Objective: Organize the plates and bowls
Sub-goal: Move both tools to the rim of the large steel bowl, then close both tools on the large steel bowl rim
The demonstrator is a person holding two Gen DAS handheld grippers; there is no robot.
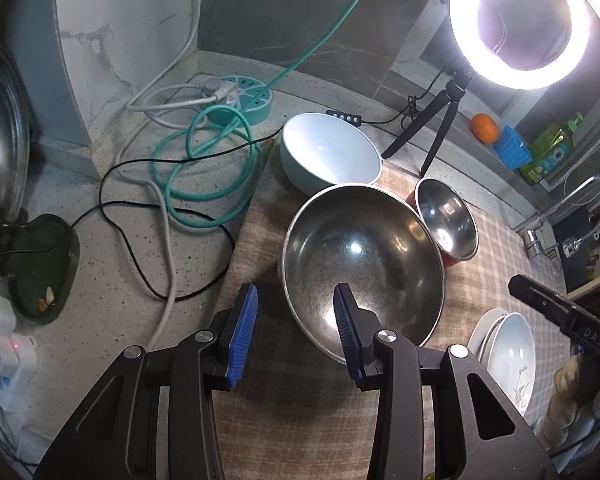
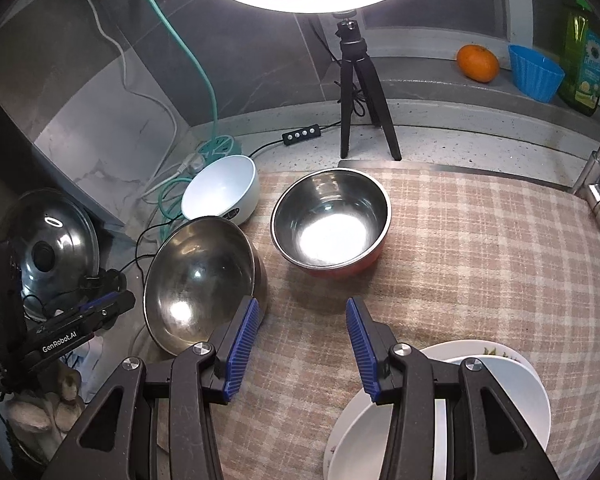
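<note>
A large steel bowl (image 1: 364, 264) sits on the checked cloth (image 1: 260, 248), with a smaller steel bowl with a red outside (image 1: 446, 220) to its right and a pale blue bowl (image 1: 328, 152) behind it. My left gripper (image 1: 296, 320) is open, its right finger over the large bowl's near rim. In the right wrist view the large bowl (image 2: 200, 272) is at left, the red bowl (image 2: 332, 220) ahead, the pale bowl (image 2: 224, 188) behind. My right gripper (image 2: 302, 336) is open and empty above the cloth. Stacked white plates (image 2: 500, 380) lie under its right finger; they also show in the left view (image 1: 512, 352).
A ring light on a tripod (image 2: 356, 92) stands behind the bowls. Cables and a teal power hub (image 1: 240, 98) lie at the left. An orange (image 2: 478, 62), a blue cup (image 2: 534, 72) and a soap bottle (image 2: 584, 64) sit on the ledge. A tap (image 1: 572, 208) is at right. A pot lid (image 2: 48, 240) leans at left.
</note>
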